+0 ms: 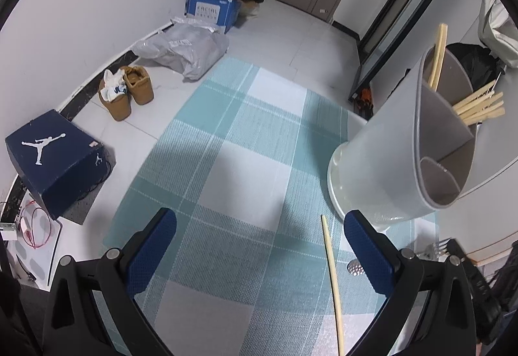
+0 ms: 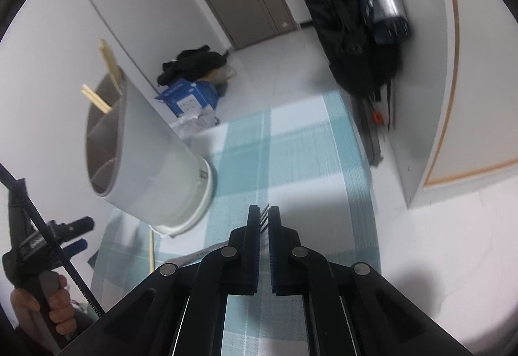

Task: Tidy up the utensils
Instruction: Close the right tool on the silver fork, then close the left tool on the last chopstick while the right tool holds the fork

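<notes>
A grey divided utensil holder (image 1: 398, 155) stands on the teal checked cloth (image 1: 233, 161), with several wooden chopsticks (image 1: 479, 108) in it. It also shows in the right wrist view (image 2: 145, 161). My left gripper (image 1: 259, 242) is open and empty over the cloth, left of the holder. One loose chopstick (image 1: 333, 284) lies between its fingers, near the right finger. My right gripper (image 2: 264, 220) is shut on a metal fork (image 2: 264, 218), tines pointing forward, held above the cloth right of the holder. A fork (image 1: 435, 250) and a slotted metal utensil head (image 1: 355, 268) show at the left wrist view's lower right.
On the floor to the left are a dark blue shoe box (image 1: 51, 158), brown shoes (image 1: 126, 90), a plastic bag (image 1: 184, 48) and a blue carton (image 1: 210, 5). A white cabinet (image 2: 430, 81) with a hanging dark jacket (image 2: 353, 16) stands to the right.
</notes>
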### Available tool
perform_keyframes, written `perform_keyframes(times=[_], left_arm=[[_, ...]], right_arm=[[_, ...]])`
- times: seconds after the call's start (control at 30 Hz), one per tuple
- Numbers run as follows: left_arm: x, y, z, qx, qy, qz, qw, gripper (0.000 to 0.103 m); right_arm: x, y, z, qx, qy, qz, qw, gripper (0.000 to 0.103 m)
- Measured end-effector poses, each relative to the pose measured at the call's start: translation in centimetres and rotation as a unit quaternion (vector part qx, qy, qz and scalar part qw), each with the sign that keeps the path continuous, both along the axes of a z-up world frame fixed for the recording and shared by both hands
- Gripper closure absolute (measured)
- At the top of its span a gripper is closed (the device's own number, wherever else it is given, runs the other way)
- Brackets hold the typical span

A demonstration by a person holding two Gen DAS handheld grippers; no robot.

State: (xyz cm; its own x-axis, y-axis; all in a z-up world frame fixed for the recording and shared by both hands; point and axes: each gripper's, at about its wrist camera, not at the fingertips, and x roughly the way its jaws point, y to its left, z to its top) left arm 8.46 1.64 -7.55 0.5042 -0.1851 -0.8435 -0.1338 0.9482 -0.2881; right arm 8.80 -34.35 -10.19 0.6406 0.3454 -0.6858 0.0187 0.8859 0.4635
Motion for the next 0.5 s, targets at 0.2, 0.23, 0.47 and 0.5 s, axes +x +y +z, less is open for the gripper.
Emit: perform_keyframes(times=[0.2,0.23,0.47,0.5], left_arm=[[-0.1,-1.0,-1.0,0.004,0.028,-0.013,0.9995,0.001],[-0.1,-1.3,-1.1,0.009,0.032,-0.017,0.9993,0.001],[0.0,-2.8,-1.5,0.032,0.048,-0.04,0.9975,0.002],[0.0,-3.1,-1.7,0.03,0.054,-0.039,0.9973,0.002]], right_arm=[[-0.1,0.1,0.8,0.009,-0.012,0.008,1.0,0.1],[-0.1,-0.1,0.8,0.012,-0.011,0.007,1.0,0.1],[-0.5,-1.7,1.9,0.045,-0.029,-0.002,0.999,0.102],[-0.7,-1.9,2.2,0.048,-0.034,-0.002,0.998,0.102]])
